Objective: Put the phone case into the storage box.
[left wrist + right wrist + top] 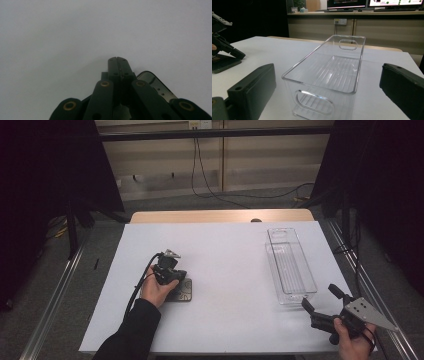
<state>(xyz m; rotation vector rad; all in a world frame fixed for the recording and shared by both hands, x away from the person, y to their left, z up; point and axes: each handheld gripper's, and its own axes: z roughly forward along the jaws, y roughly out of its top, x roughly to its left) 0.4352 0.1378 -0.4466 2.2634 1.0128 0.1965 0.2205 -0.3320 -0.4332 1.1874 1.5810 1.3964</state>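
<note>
A person's left hand holds my left gripper (175, 278) tilted down over a flat dark plate (184, 293) on the white table. In the left gripper view its jaws (118, 60) are shut with nothing between them, tips over the bare table, and the plate's glossy corner (156, 85) lies just beside them. At the table's front right corner, my right gripper (321, 297) is held low, jaws wide open and empty. It faces the near end of a clear plastic bin (291, 265). The right gripper view puts the empty bin (329, 67) straight between the spread jaws (327, 75).
The white table sheet (225, 270) ends in a wooden strip at the back. The bin runs lengthwise along the right side, with cut-out handles at both ends. Metal rails flank the table. In the right gripper view the left gripper (223, 43) and the dark plate (223, 64) show at far left.
</note>
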